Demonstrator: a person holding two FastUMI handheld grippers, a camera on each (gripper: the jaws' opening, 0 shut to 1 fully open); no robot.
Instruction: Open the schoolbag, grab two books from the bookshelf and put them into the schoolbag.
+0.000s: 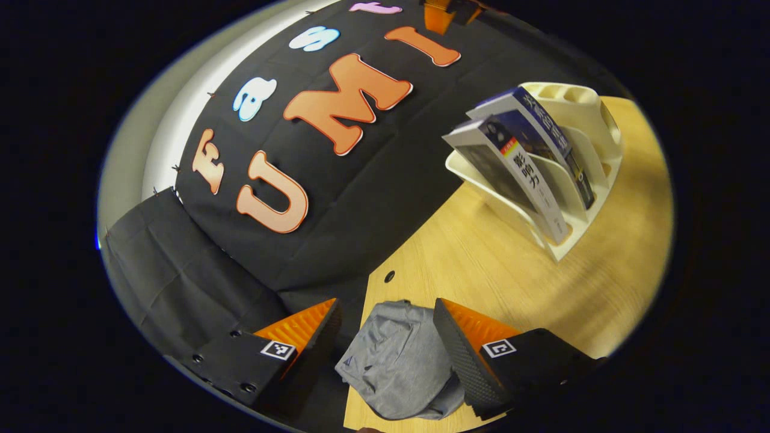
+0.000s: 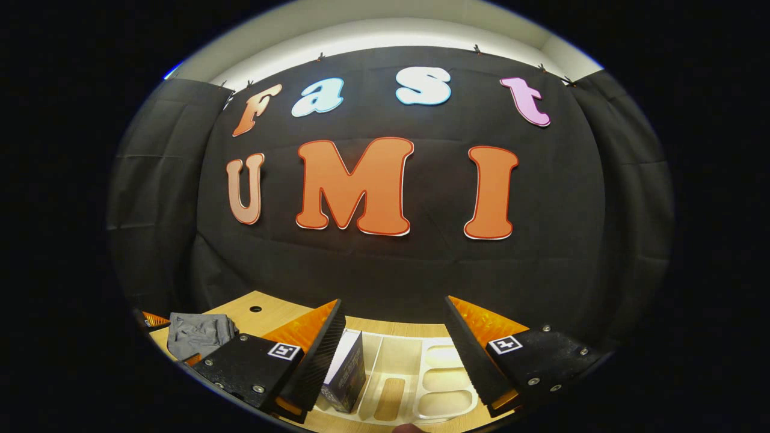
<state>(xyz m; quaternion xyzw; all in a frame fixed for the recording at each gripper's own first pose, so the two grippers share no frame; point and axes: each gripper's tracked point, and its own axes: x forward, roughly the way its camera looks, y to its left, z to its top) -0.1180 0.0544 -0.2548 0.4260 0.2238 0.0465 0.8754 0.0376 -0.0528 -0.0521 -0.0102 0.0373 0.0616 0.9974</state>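
Observation:
In the left gripper view the grey schoolbag (image 1: 400, 361) lies slumped on the wooden table, between the fingers of my left gripper (image 1: 386, 307), which is open; its right finger touches the fabric. To the right, a white bookshelf (image 1: 592, 120) holds two leaning books, a white-spined one (image 1: 532, 180) in front and a blue one (image 1: 541, 117) behind. In the right gripper view my right gripper (image 2: 393, 302) is open above the bookshelf (image 2: 421, 373), with one book (image 2: 349, 370) just beside its left finger. The schoolbag (image 2: 198, 334) lies far left.
The wooden table (image 1: 481, 270) has a small round hole (image 1: 389, 276) near its back edge, which runs along the black cloth wall. Bare tabletop lies between the bag and the bookshelf. A bit of the other gripper (image 2: 150, 319) shows beside the bag.

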